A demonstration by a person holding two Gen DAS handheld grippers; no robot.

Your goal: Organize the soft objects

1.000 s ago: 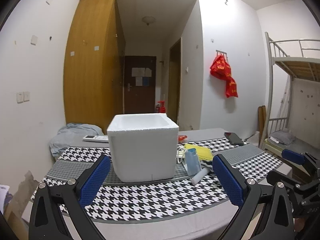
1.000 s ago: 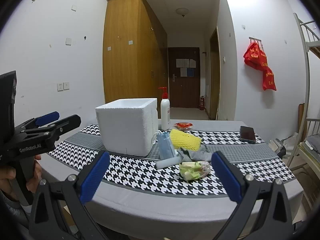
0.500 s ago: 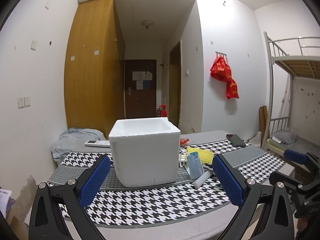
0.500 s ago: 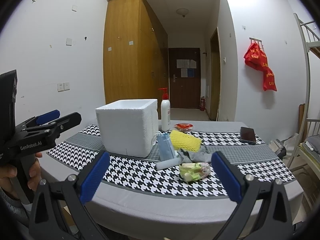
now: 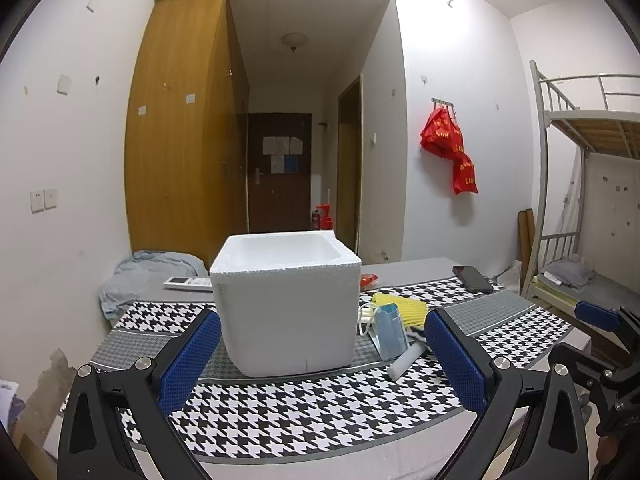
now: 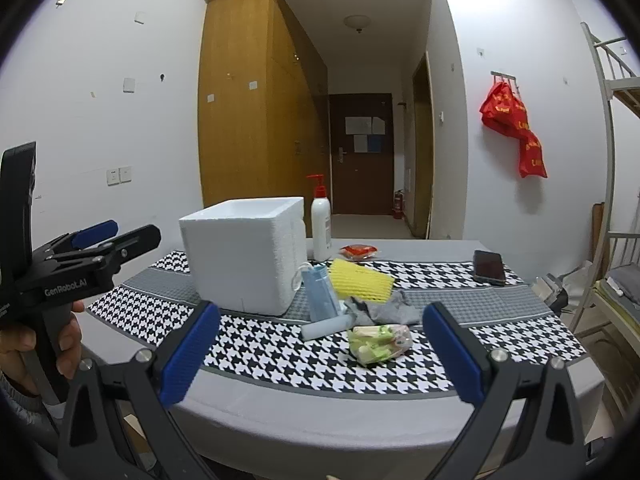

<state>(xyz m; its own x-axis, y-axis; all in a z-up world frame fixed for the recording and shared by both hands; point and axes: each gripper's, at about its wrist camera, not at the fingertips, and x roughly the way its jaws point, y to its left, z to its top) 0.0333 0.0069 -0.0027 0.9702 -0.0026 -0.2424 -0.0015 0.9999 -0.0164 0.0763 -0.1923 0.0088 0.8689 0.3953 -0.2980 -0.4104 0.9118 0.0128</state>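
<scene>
Right tool [image 6: 320,344] hangs short of the near edge of the counter [image 6: 360,412], blue-padded jaws spread wide, nothing between them; left tool [image 5: 322,354] likewise wide apart and empty, facing the white open-topped foam box [image 5: 286,304].

Soft items lie in a loose cluster just right of the box: crinkled clear plastic bag of green and white pieces [image 6: 378,344] nearest the right tool; grey crumpled cloth [image 6: 384,310] touching it behind; pale blue roll [image 6: 326,328]; blue face-mask pack [image 6: 322,296] leaning upright; yellow ribbed foam sleeve [image 6: 360,280] behind.

Risks, as judged:
- items overlap, so a pinch on the bag may drag the cloth along;
- the bag is slippery and slack, so a shallow bite may slip off;
- the mask pack stands on edge, and a brush from a jaw would likely topple it;
- the foam box looks light and may slide if bumped during a drop;
- the black phone [image 6: 489,267] and the white pump bottle with red top [image 6: 321,226] sit near; a wide sweep could knock them.

Writing: "GenRobot.AI" on the left tool's arm, seen in the right view; gold characters on the red bags [image 6: 516,128] on the wall illegible; papers on the door unreadable.
</scene>
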